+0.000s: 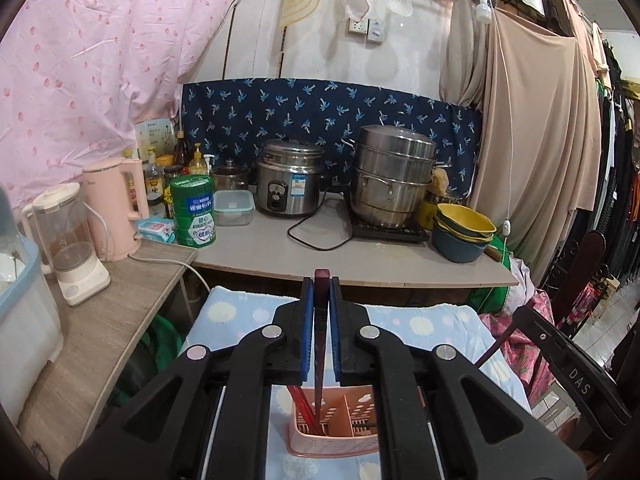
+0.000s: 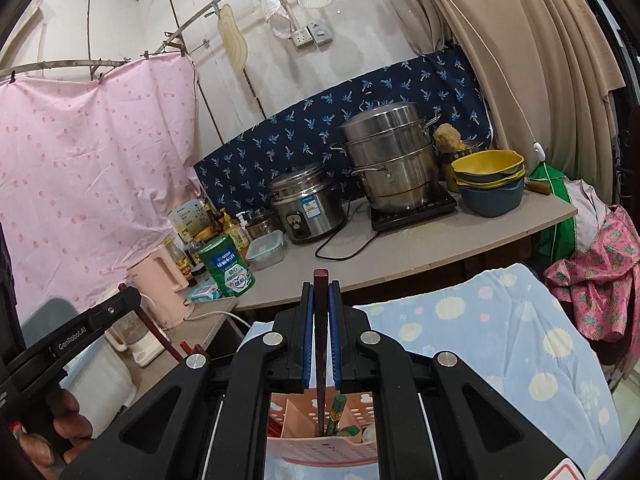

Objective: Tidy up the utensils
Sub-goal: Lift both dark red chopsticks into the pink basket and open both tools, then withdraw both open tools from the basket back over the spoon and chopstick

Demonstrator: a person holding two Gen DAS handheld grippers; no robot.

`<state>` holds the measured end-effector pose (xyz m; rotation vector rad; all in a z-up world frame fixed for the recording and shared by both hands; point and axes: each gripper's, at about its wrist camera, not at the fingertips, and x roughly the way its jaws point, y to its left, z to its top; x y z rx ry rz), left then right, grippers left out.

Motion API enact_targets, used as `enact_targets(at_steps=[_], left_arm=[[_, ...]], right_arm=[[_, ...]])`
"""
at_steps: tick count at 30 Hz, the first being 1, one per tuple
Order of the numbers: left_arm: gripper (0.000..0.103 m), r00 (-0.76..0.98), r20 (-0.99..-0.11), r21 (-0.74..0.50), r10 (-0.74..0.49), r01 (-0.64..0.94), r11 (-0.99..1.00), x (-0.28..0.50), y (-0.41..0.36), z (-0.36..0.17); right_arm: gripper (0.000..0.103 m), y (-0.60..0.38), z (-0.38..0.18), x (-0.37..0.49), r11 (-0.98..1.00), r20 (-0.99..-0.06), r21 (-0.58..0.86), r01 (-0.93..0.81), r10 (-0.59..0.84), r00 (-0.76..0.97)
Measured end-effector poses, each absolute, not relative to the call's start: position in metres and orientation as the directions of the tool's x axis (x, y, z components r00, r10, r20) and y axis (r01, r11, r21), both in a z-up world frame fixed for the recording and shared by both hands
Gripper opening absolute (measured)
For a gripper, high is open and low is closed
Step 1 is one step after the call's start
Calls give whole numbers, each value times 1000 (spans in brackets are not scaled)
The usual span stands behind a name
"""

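While both our grippers, left gripper [image 1: 321, 280] and right gripper [image 2: 321, 282], clamp dark red chopsticks [image 1: 320, 320] above the pink slotted plastic utensil basket [image 1: 336, 436], we judge lowering and releasing comes next.

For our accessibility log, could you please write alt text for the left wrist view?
The left gripper is shut on a dark red chopstick, upright over the pink plastic slotted utensil basket on a blue patterned cloth. Behind, a grey counter holds steel pots.
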<state>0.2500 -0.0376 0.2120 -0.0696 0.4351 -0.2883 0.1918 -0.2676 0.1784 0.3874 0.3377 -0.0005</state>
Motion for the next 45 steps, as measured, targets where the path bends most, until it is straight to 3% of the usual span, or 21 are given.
enact_targets(at_steps=[1, 3, 4, 5, 10, 24, 27, 45], left_arm=[[10, 866, -409, -130, -288, 257, 958, 250, -38, 210], [23, 863, -415, -137, -289, 255, 957, 249, -37, 206], [34, 865, -413, -138, -286, 250, 958, 248, -36, 205], [39, 868, -410, -137, -279, 244, 960, 247, -35, 204], [50, 872, -411, -130, -265, 231, 964, 240, -35, 202], [52, 863, -437, -106, -252, 229, 968, 214, -31, 191], [58, 863, -443, -97, -241, 221, 971, 206, -29, 185], [58, 829, -512, -66, -223, 221, 973, 160, -24, 145]], right_arm=[[9, -268, 177, 192, 925, -327, 374, 66, 65, 943], [16, -269, 176, 190, 921, -326, 382, 77, 56, 944], [24, -269, 175, 189, 919, -325, 386, 81, 54, 944], [29, -270, 175, 187, 917, -322, 391, 80, 55, 945], [30, -270, 175, 179, 922, -321, 380, 80, 50, 946], [30, -256, 172, 151, 930, -323, 364, 55, 70, 944], [30, -250, 167, 139, 935, -330, 350, 54, 69, 941], [30, -219, 118, 84, 955, -425, 294, 47, 86, 901]])
